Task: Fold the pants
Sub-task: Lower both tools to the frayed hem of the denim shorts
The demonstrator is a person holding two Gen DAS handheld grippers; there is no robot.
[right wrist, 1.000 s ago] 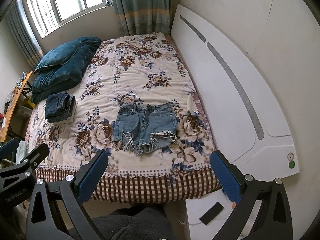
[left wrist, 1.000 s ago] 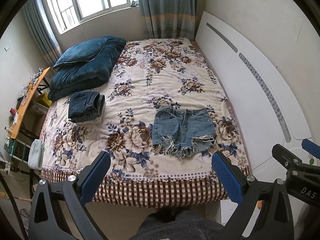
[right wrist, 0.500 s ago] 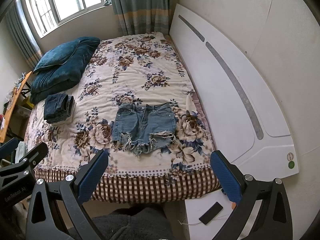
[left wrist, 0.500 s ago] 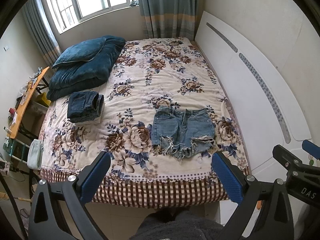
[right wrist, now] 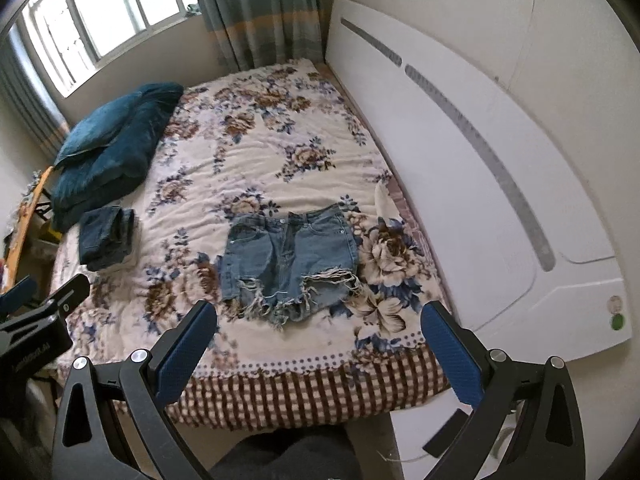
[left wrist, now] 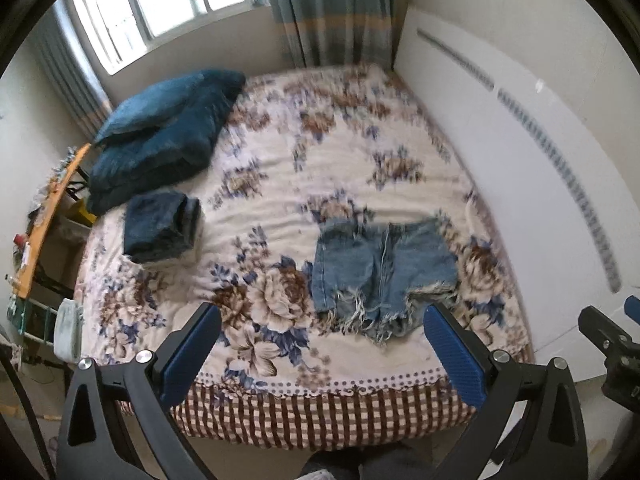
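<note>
Both the left tongs (left wrist: 320, 344) and right tongs (right wrist: 320, 340) gape wide, holding nothing. Denim shorts (right wrist: 290, 254) lie flat just ahead; apparently folded jeans (right wrist: 106, 238) sit far left.

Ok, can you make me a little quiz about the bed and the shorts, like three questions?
1. True or false: the light denim shorts lie spread flat on the flowered bedspread.
2. Which is nearer the foot edge of the bed: A, the shorts; B, the blue pillow?
3. Fill in: the left gripper and the right gripper both have their jaws ____.

Key
1. True; they are not folded yet.
2. A; the pillow sits on the dark blue blanket near the window, past the folded dark jeans.
3. Open; neither holds anything.
</note>
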